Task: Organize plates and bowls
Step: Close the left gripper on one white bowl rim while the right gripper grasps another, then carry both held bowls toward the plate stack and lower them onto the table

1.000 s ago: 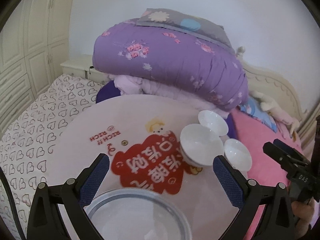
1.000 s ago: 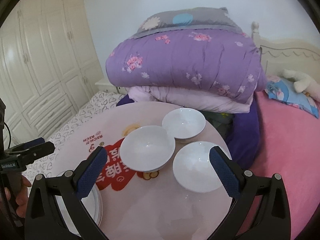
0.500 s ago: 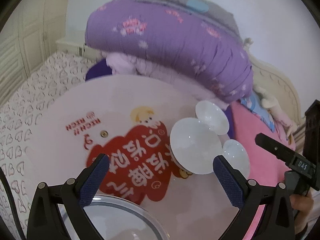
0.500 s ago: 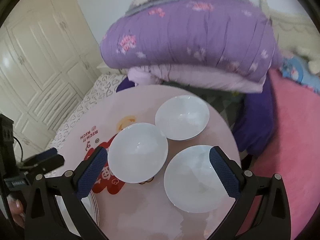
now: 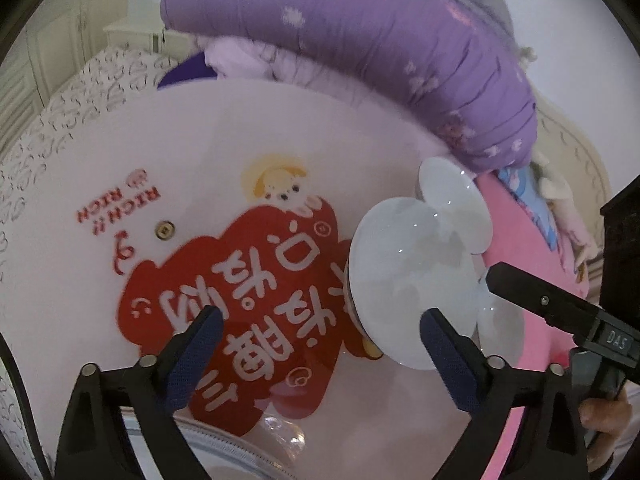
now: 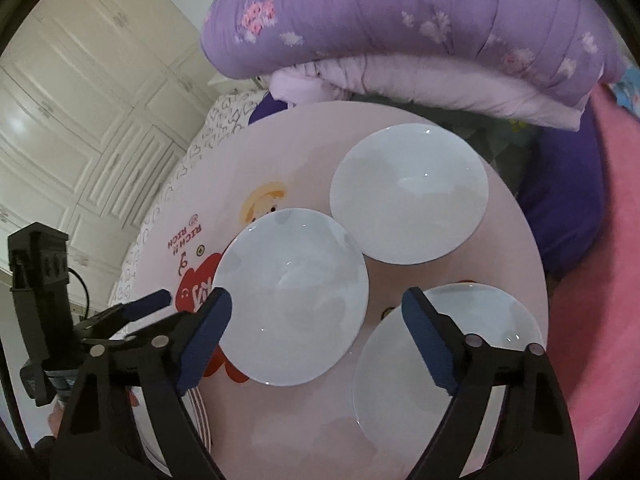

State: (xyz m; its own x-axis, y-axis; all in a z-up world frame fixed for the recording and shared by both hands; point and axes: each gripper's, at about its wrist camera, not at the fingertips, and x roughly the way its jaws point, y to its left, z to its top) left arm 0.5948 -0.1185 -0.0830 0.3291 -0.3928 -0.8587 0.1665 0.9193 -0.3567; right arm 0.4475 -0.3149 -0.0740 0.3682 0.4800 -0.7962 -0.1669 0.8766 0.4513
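Right wrist view had dropped closer over the three white bowls on the counter; right claw and left claw both gaped empty, so stacking looked imminent

Pretty clearly a bedroom in someone's home we're looking at. There's a bed with a pink sheet and a carved cream headboard, plus a big folded purple floral quilt stacked on lighter bedding. Cream panelled wardrobe doors fill one wall, and we can spot a heart-print bedspread too. The round cartoon-print worktop sits right on the bed.
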